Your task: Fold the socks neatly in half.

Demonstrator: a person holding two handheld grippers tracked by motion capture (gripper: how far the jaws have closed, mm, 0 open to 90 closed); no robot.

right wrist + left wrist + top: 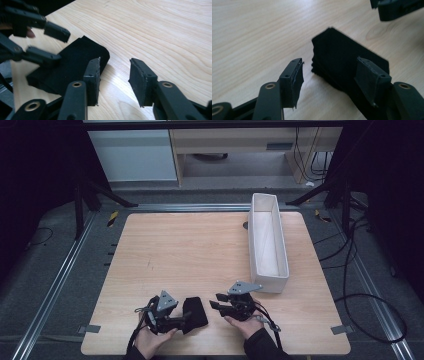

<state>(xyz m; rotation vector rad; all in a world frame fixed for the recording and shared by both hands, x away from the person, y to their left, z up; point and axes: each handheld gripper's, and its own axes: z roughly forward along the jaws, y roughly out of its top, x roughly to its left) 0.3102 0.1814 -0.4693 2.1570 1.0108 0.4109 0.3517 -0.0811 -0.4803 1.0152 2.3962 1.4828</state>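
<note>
We read no writing on the folded black cloth (195,314). Our left gripper (332,77) gapes, cloth between its jaws, unpinched. At 3 o'clock, our right gripper (114,80) stands apart, holding nothing.

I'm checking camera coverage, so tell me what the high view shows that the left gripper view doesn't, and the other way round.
High view alone: the long white open-topped box at the table's right, both of the person's hands, and the floor cables.

Left gripper view alone: the left gripper up close, jaws open and clear of the cloth.

Both: the folded black cloth, the light wooden table, and the right gripper.
</note>
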